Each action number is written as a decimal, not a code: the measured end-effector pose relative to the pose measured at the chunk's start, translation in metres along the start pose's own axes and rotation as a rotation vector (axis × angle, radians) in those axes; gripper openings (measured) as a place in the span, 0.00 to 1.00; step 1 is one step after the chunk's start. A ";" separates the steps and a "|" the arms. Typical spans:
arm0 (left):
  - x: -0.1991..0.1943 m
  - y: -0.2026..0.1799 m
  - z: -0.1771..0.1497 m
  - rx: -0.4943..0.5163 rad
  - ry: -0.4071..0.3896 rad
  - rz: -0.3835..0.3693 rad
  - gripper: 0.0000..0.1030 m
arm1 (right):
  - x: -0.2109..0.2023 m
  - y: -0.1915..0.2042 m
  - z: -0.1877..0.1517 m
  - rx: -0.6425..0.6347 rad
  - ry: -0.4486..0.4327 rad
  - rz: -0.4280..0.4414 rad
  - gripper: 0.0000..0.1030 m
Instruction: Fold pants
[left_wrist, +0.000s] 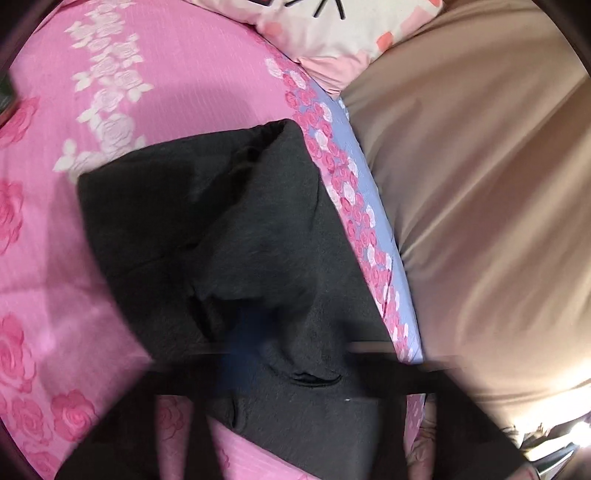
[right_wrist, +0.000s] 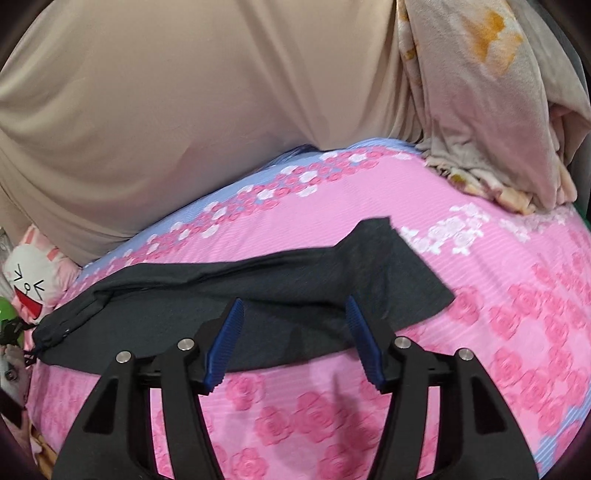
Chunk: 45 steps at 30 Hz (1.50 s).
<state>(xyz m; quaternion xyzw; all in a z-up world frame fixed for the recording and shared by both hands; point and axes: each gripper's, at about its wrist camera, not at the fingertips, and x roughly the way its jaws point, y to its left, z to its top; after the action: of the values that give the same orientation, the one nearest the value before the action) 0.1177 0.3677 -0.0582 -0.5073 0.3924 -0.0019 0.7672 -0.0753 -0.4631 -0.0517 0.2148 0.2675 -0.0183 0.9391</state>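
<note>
your right gripper (right_wrist: 293, 341) is hovering spread wide, nothing between its pads, the dark pants (right_wrist: 258, 295) lying just ahead on the pink bedspread (right_wrist: 480, 332); your left gripper (left_wrist: 236, 354) is pressed together, blurred over the pants.

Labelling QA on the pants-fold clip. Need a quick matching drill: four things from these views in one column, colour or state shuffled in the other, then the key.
Things
1. pants
2. bedsheet
3. right gripper
4. pillow

Colour or state
A. pink with a rose print
B. dark grey, lying on the bed
C. white with pink patches, at the top of the left wrist view
D. blue pads apart, nothing between them

Pairs: 1-B, 2-A, 3-D, 4-C
</note>
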 end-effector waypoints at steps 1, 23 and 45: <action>-0.009 -0.001 0.002 -0.003 -0.009 -0.030 0.01 | -0.001 0.001 -0.003 0.004 0.005 0.010 0.55; -0.033 0.026 0.023 0.018 -0.041 0.102 0.01 | 0.125 -0.007 0.049 0.348 0.224 0.084 0.18; -0.024 0.049 0.018 0.061 0.026 0.202 0.06 | 0.051 -0.082 0.010 0.312 0.157 0.090 0.60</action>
<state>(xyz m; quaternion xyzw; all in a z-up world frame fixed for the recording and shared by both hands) 0.0927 0.4153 -0.0788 -0.4416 0.4511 0.0569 0.7735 -0.0385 -0.5375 -0.1024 0.3704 0.3241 -0.0005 0.8705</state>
